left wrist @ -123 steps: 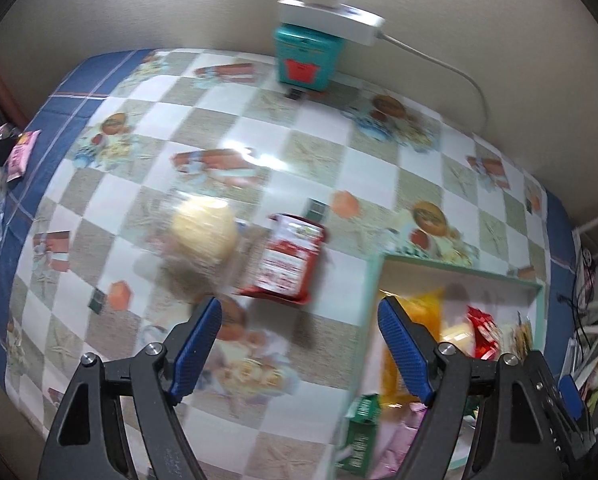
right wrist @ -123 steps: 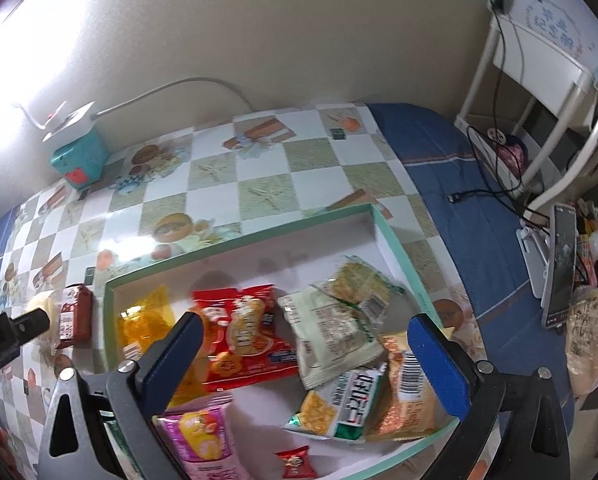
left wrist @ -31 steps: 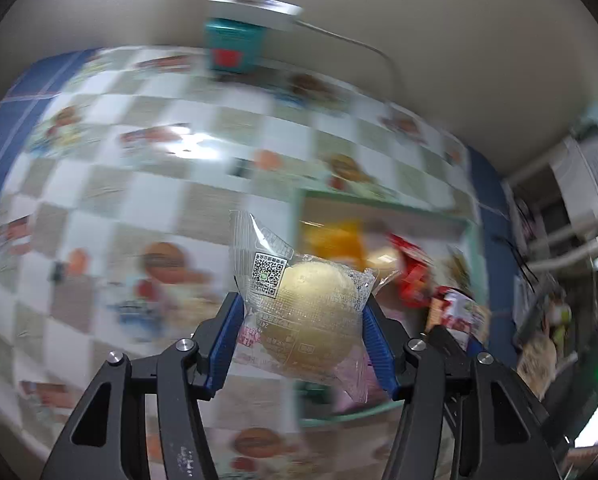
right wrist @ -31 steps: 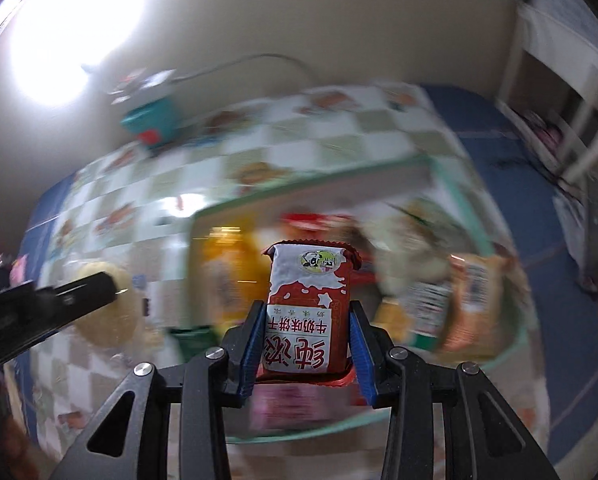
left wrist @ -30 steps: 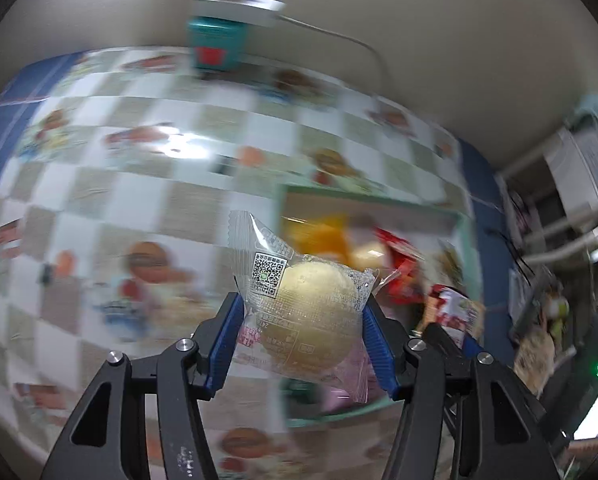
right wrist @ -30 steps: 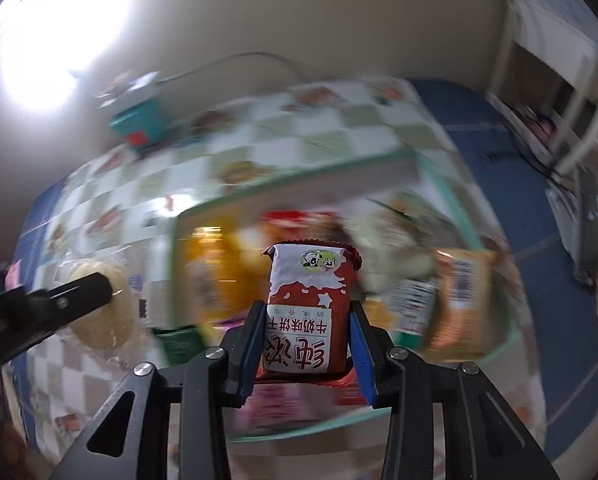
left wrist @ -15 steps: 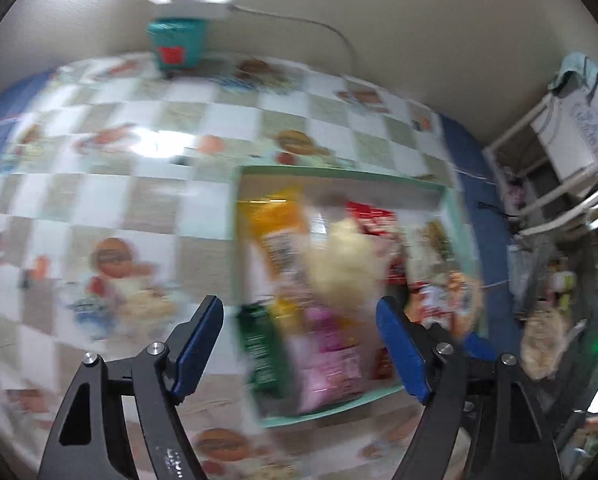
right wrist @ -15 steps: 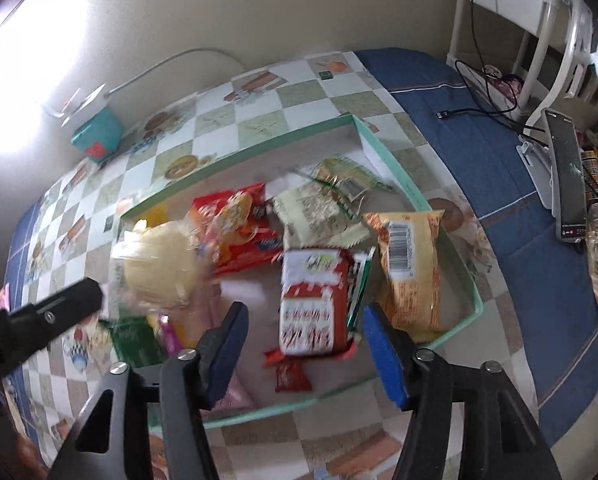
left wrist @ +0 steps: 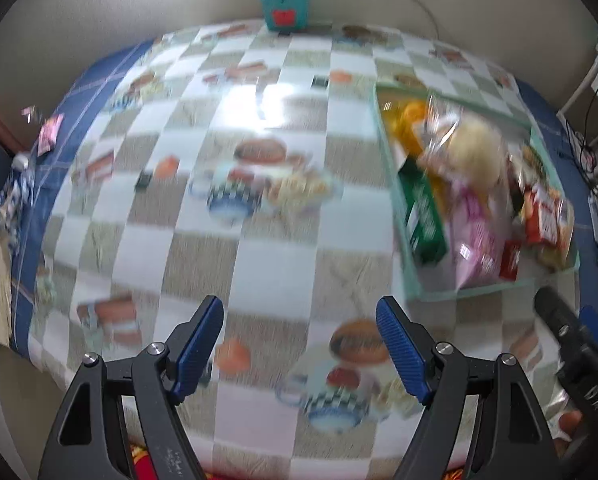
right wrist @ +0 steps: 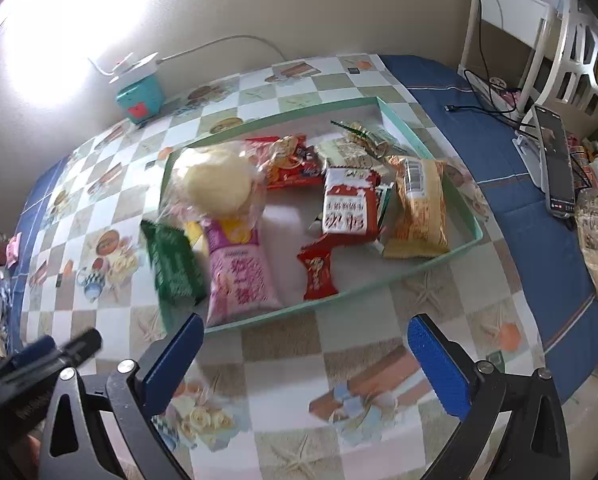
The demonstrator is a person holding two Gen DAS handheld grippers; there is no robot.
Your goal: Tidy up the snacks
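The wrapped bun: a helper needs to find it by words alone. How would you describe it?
On the checked tablecloth sits a shallow green-rimmed tray of snack packets. At its back left corner lies the wrapped bun: round, pale yellow, in clear plastic, while its neighbours are flat printed packets.

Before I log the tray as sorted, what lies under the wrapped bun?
The wrapped bun rests on a pink packet and a yellow packet's corner inside the green tray; anything deeper is covered.

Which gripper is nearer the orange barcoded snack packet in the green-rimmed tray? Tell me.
Right. The right gripper, jaws opening and empty, is in front of the packet; the left gripper is farther left.
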